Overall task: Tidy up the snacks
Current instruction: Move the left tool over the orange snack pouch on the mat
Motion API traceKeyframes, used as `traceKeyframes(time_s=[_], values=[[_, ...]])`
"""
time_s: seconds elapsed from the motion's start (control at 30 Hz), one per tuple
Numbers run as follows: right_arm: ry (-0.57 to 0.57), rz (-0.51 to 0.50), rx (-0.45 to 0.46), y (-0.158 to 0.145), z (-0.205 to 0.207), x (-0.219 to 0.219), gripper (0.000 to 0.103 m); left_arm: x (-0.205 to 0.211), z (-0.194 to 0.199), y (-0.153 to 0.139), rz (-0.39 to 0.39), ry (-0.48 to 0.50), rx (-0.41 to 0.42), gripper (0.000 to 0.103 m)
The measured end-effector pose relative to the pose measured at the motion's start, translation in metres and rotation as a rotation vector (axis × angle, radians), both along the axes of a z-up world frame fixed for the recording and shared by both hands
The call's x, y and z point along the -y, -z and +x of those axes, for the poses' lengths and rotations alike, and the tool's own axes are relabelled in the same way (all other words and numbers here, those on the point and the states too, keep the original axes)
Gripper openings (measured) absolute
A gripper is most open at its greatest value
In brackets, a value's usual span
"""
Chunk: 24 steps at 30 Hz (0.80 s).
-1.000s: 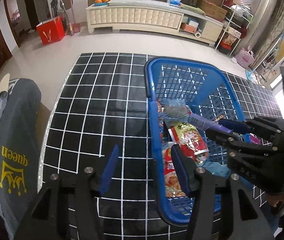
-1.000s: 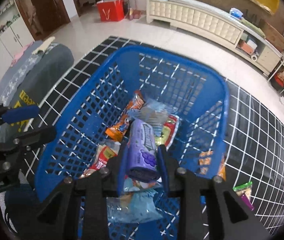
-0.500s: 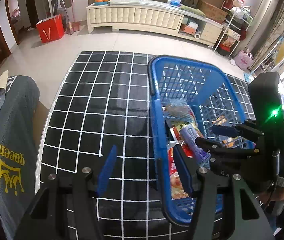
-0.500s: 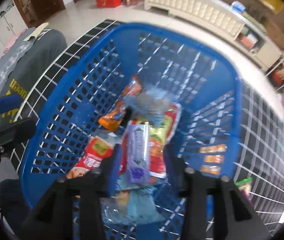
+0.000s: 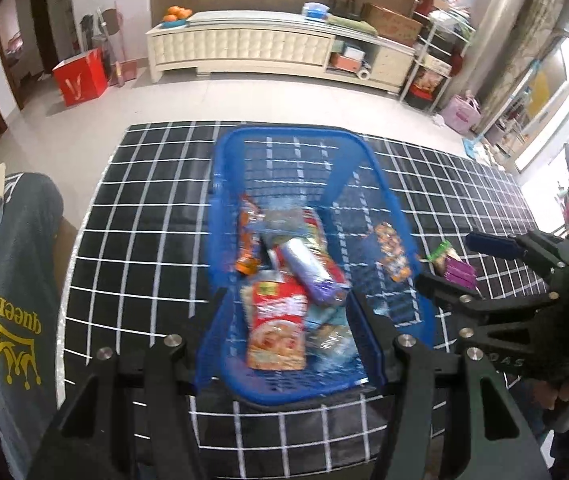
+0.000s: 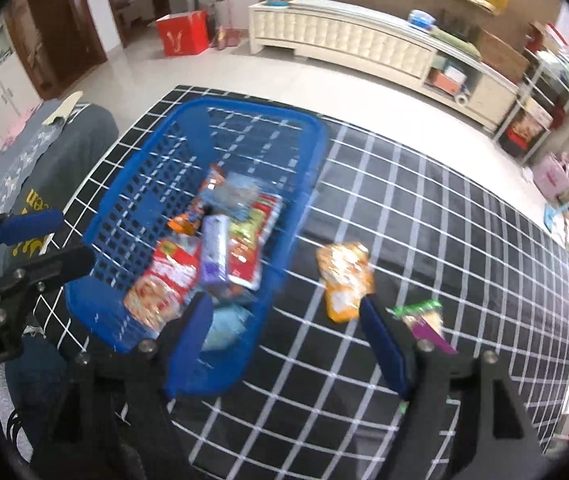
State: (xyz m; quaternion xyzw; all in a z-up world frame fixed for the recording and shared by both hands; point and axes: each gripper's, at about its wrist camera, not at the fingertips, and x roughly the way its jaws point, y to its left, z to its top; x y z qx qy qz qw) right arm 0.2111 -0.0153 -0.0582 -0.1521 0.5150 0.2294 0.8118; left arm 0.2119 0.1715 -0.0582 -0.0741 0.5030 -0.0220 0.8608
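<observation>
A grey cushion (image 5: pixel 12 280) printed "queen" lay at the far left, beside the black grid-patterned worktop (image 5: pixel 144 220). The left hand-held gripper (image 5: pixel 284 316) hung over the near end of the blue basket (image 5: pixel 220 208), its jaws apart and holding nothing. Inside the basket lay the snacks: a red packet (image 5: pixel 278 328) nearest, a purple pack (image 5: pixel 312 268) across the pile, an orange pouch (image 5: pixel 246 236) farther back. To the right, the right hand-held gripper (image 6: pixel 284 328) was spreading its jaws, nothing between them. Just right of the basket an orange packet (image 6: pixel 344 280) lay on the worktop, a purple-and-green packet (image 6: pixel 424 320) beside it.
</observation>
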Motion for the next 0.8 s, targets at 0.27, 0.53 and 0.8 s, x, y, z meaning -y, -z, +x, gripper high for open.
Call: traceKeyframes(time_s=[0.27, 0.53, 0.8], values=[[0.095, 0.006, 0.023, -0.022, -0.008, 0.075, 0.079, 0.065, -0.009, -0.022, 0.032, 0.095, 0.035, 0.056], [0.172, 0.011, 0.059, -0.031, -0.010, 0.140, 0.081, 0.131, -0.001, -0.023, 0.056, 0.183, 0.035, 0.069], [0.203, -0.008, 0.045, -0.006, -0.003, 0.187, 0.082, 0.181, 0.015, -0.001, 0.049, 0.202, -0.018, 0.076]])
